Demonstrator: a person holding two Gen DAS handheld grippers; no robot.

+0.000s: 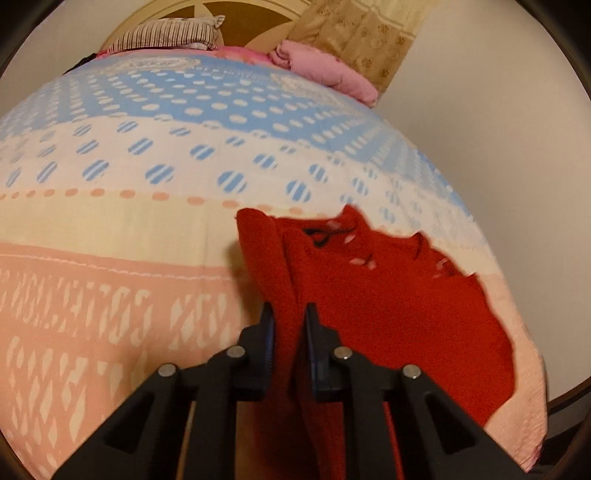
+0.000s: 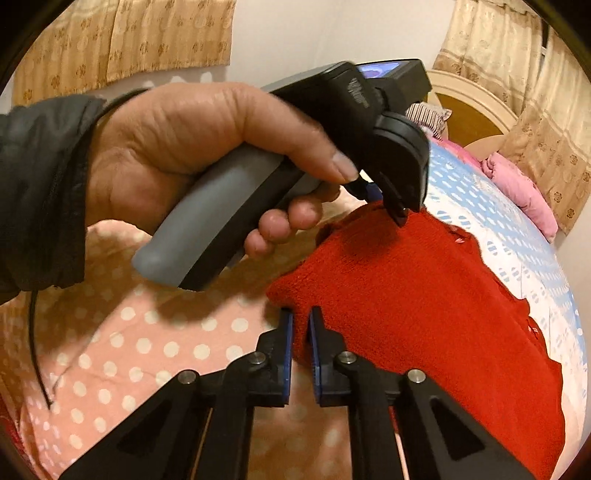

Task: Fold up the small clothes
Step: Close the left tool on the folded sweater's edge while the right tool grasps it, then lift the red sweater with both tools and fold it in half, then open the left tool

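Note:
A small red knitted garment lies on the bed, spread toward the right edge. My left gripper is shut on a raised fold of its left side; the red cloth hangs between the fingers. In the right wrist view the garment fills the middle and right. My right gripper is shut on the garment's near corner. The left gripper, held by a hand, pinches the garment's far edge there.
The bed has a sheet in pink, cream and blue with dots. A striped pillow and a folded pink blanket lie at the headboard. Beige curtains hang behind. A polka-dot pink cover lies at the near left.

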